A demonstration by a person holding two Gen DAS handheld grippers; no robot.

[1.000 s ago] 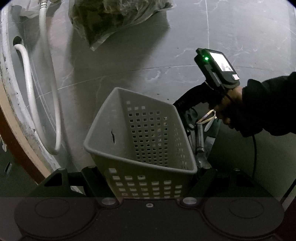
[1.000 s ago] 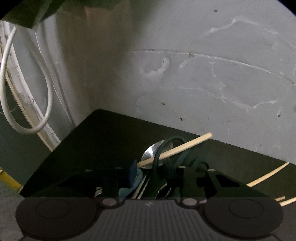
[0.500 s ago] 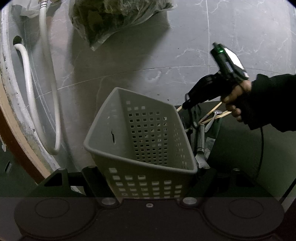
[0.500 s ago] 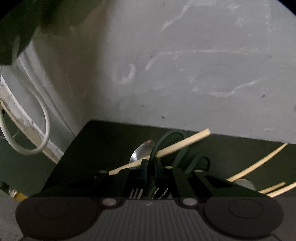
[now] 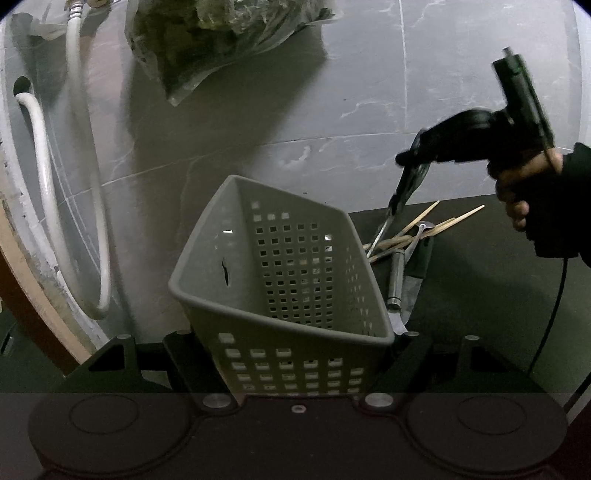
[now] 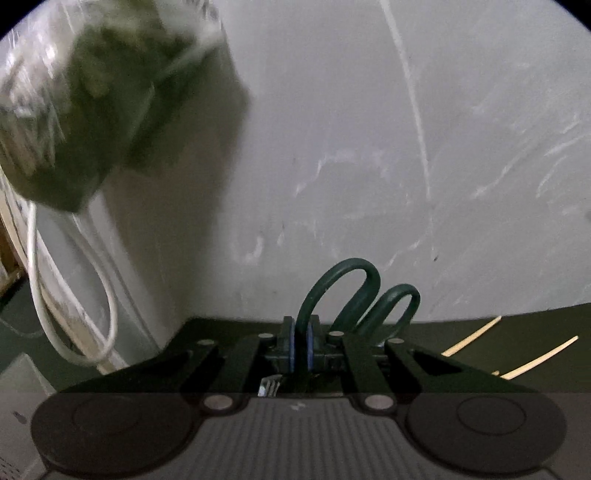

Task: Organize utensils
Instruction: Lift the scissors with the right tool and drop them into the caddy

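Observation:
A grey perforated basket (image 5: 280, 266) sits tilted between the fingers of my left gripper (image 5: 291, 343), which is shut on its lower walls. The basket looks empty. To its right, my right gripper (image 5: 410, 158) hangs above the dark mat, shut on green-handled scissors (image 5: 400, 192) whose blades point down at the pile. In the right wrist view the blue pads (image 6: 309, 343) clamp one handle loop of the scissors (image 6: 354, 284). On the mat lie chopsticks (image 5: 424, 229), a spoon (image 5: 423, 226), a knife (image 5: 415, 273) and a metal-handled tool (image 5: 395, 277).
A plastic bag of greens (image 5: 221, 33) lies on the grey marble surface behind the basket. A white hose (image 5: 48, 206) loops along the left edge. The dark mat (image 5: 480, 295) stretches to the right. Fork tines (image 6: 269, 384) show under the right gripper.
The right gripper closed on the scissors' handle and lifted them up and away from the pile; the chopstick that lay across them stayed behind. The basket and left gripper have not moved.

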